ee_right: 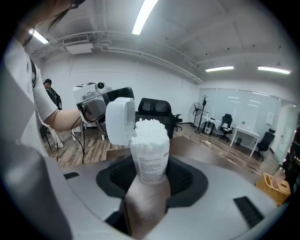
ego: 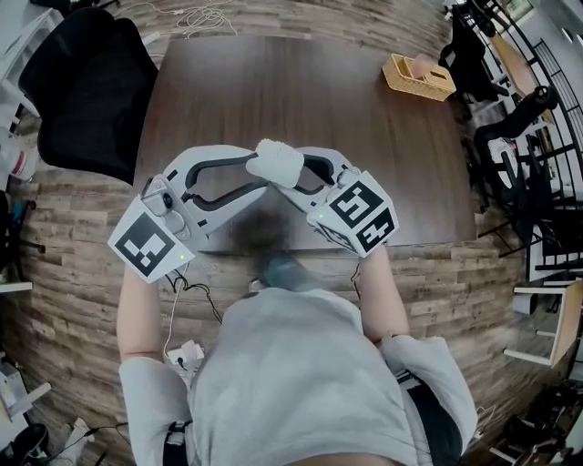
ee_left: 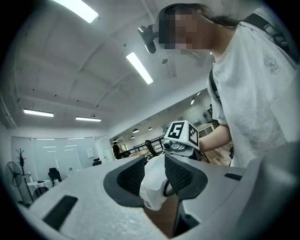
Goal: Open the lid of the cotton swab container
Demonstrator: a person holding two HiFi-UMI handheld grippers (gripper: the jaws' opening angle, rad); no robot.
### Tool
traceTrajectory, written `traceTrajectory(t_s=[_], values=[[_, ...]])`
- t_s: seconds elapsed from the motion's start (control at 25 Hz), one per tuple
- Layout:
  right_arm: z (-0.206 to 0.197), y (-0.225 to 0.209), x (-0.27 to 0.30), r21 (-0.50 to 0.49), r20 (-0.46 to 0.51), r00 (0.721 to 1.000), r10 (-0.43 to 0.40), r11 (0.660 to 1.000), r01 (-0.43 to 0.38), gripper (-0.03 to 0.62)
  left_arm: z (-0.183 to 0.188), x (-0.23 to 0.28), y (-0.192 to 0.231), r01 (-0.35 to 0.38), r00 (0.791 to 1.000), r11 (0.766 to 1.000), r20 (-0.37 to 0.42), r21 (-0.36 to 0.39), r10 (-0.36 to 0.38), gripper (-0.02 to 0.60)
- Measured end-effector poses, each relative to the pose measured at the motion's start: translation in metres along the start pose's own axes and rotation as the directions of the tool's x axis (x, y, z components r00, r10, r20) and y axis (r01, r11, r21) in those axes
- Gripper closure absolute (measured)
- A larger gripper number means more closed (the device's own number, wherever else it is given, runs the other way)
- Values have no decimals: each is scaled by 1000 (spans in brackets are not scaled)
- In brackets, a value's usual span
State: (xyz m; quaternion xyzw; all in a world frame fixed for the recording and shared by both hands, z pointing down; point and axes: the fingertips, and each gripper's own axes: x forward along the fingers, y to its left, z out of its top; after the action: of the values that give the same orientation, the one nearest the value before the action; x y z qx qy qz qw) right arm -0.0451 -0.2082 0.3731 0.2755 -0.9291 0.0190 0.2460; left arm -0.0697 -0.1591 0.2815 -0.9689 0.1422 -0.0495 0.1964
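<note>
The cotton swab container point(ee_right: 150, 157) is held in the air over the near edge of the table point(ego: 273, 82), about midway along that edge, with both grippers meeting on it from either side. The right gripper point(ee_right: 151, 176) has its jaws closed on the lower body of the container, a pad pressed against each side below the printed label. The container stands upright across the jaws. Its lid point(ee_right: 119, 119) is swung open and stands up on the side toward the left gripper point(ee_left: 157, 176), and the white swab heads point(ee_right: 149, 127) show packed at the mouth. The left gripper comes in level from the opposite side. In its own view the white lid fills the gap between the two ribbed pads and touches both, so the jaws are closed on it.

From the head view the two marker cubes point(ego: 150, 246) hang out past the near edge, over the wooden floor point(ego: 82, 300), close to the person's chest. The table top beyond the grippers is bare wood out to the far edge. A small yellow basket point(ego: 417, 77) sits at the far right corner, well apart from the container. A black chair point(ego: 86, 91) stands against the far left corner. More black chairs point(ego: 510, 123) crowd the floor off the right edge. Loose white cable point(ego: 196, 16) lies on the floor past the far edge.
</note>
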Motion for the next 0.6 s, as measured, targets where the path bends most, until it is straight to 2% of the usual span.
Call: traceTrajectory(t_s=[0.2,0.36,0.6], values=[[5,-11,-7,30,40,997,-69,997,67,404,4,-4,-5,-11,999,999,30,-49,13,445],[8,-17,-9,65,67,993,-93,994,88,404,1,-5,-6,-17,1000,999,22,-50,18,446],[11,-20,-11,119,106,982,-153,983,140,404,2,-11,8,-148,987,980,46,-130,155,446]])
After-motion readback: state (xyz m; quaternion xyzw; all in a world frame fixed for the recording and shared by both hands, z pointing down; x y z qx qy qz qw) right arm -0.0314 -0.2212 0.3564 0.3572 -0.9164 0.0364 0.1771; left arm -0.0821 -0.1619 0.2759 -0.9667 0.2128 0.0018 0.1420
